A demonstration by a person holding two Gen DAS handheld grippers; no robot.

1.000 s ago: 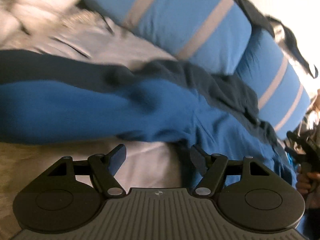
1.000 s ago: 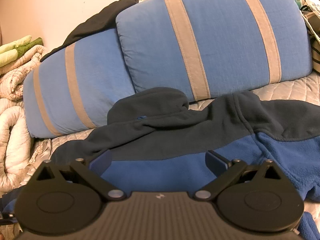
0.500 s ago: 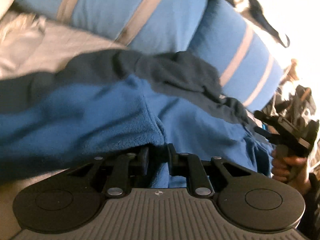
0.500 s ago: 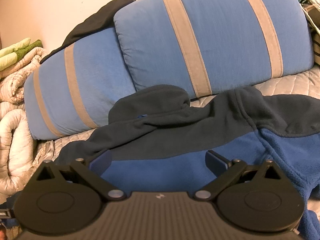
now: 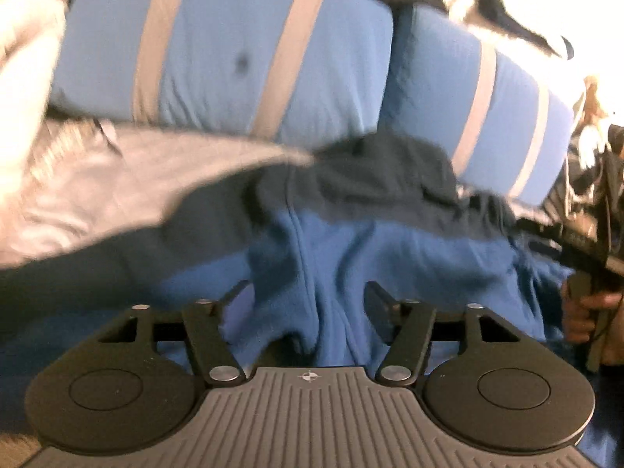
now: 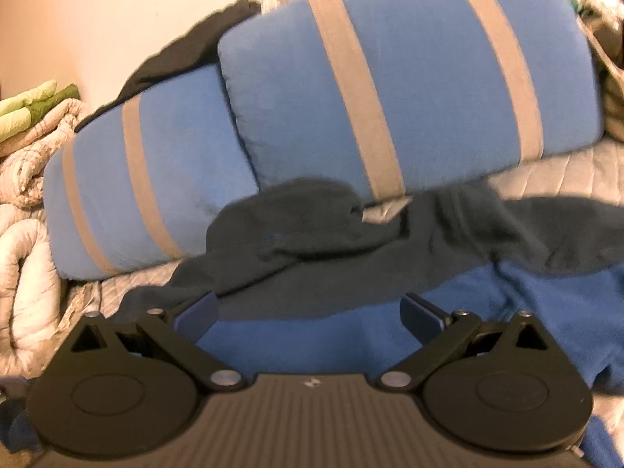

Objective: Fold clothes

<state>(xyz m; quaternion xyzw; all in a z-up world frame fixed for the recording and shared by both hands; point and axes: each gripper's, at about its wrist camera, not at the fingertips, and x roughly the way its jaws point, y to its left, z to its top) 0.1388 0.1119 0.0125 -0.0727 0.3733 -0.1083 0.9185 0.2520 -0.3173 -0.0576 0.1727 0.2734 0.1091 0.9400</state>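
A blue fleece jacket (image 5: 409,257) with dark grey shoulders and hood lies on the bed in front of the pillows; it also shows in the right wrist view (image 6: 312,335). My left gripper (image 5: 308,296) is open, its jaws spread around a bunched fold of the blue fleece. My right gripper (image 6: 308,312) is open and empty, hovering over the jacket's blue body near the dark yoke. The dark hood (image 6: 288,222) rests against the pillows. The right gripper and the hand holding it show at the right edge of the left wrist view (image 5: 585,273).
Two blue pillows with tan stripes (image 6: 390,89) lean at the back, with a dark garment (image 6: 187,54) draped behind them. A quilted grey bedspread (image 6: 565,175) covers the bed. Rolled beige and green blankets (image 6: 27,144) are stacked at the left.
My left gripper was shut on the blue fleece half a second ago and has now opened, letting it go. The jacket has shifted in front of it. The right gripper stays open and nearly still.
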